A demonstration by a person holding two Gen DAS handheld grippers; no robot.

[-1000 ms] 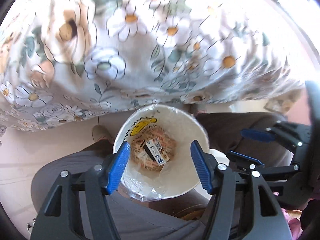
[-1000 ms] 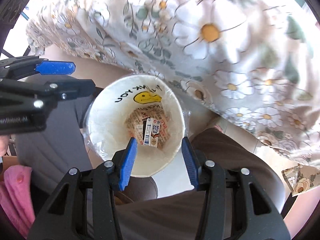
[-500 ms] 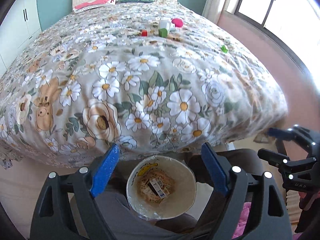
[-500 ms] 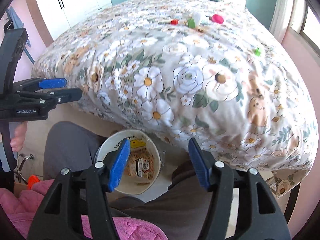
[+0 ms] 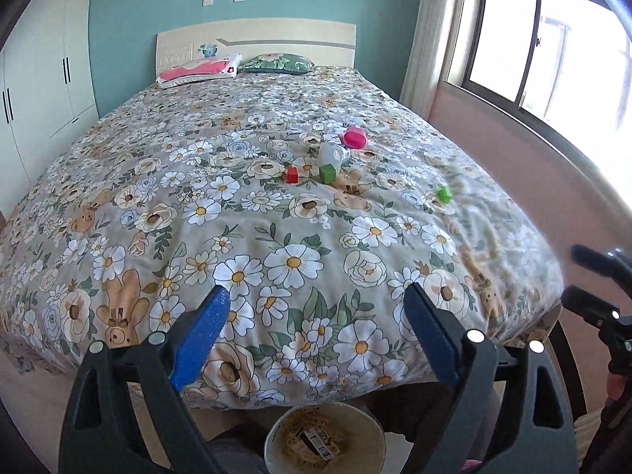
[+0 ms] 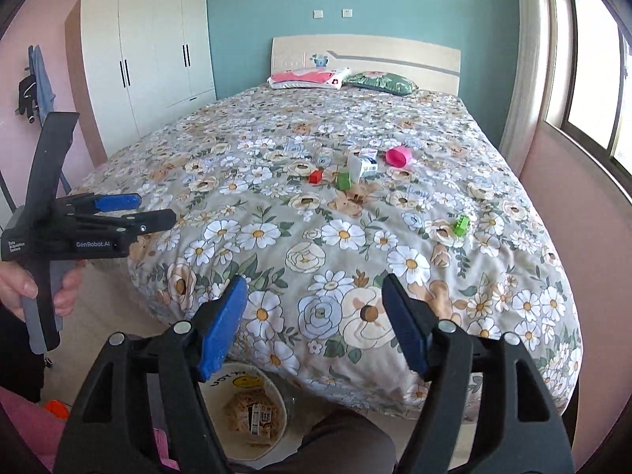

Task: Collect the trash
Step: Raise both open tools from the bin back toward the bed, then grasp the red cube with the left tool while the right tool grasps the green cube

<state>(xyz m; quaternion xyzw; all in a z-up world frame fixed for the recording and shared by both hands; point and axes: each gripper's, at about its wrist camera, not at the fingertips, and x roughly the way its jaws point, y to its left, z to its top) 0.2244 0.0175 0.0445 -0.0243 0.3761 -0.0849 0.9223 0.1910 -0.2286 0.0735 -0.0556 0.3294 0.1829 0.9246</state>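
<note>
Both grippers hang over the foot of a flower-print bed (image 5: 276,237), jaws opening, nothing between them. My left gripper (image 5: 316,296) and my right gripper (image 6: 314,284) each show wide blue pads. The left gripper (image 6: 154,208) also shows at the right wrist view's left edge. Below them stands a white paper bucket (image 5: 371,430) (image 6: 276,389) holding wrappers and a small carton (image 6: 260,416). Far up the bed lie a pink cup (image 5: 354,137), a white carton (image 5: 333,155), a red block (image 5: 292,175), a green block (image 5: 327,174) and a small green piece (image 5: 444,193).
A person's grey-trousered legs flank the bucket. Pillows (image 6: 308,77) lie by the headboard. A white wardrobe (image 6: 150,71) stands to the left, and a window (image 5: 553,51) on a pink wall to the right. A hand (image 6: 23,288) holds the left gripper's handle.
Both grippers rose away from the bucket and tilted up, so the whole bed came into view. Their jaws spread wider. The bucket slid to the bottom edge of each view.
</note>
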